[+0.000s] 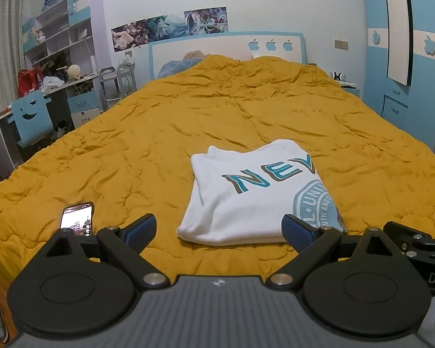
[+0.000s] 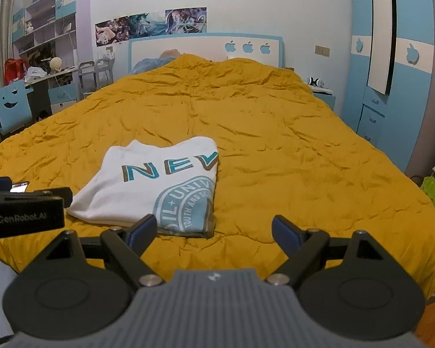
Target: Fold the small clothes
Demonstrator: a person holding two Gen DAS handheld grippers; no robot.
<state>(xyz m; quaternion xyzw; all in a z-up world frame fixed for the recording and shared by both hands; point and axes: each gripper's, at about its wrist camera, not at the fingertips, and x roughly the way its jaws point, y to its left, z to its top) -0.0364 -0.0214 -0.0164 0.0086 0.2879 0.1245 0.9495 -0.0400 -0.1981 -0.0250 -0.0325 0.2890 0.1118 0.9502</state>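
The white T-shirt lies folded into a compact stack on the yellow quilt of the bed, just ahead of both grippers. The left gripper hovers at its near edge, jaws spread and holding nothing; the right gripper is likewise spread and empty, with the shirt ahead and to its left. The cloth looks light, soft and limp, likely to sag and slide apart if lifted by one layer, so a pinch through all layers at the near corners seems safest. The quilt gives under pressure, making edges hard to scoop. Open quilt stretches ahead and to the right; a phone lies to the left of the left gripper.
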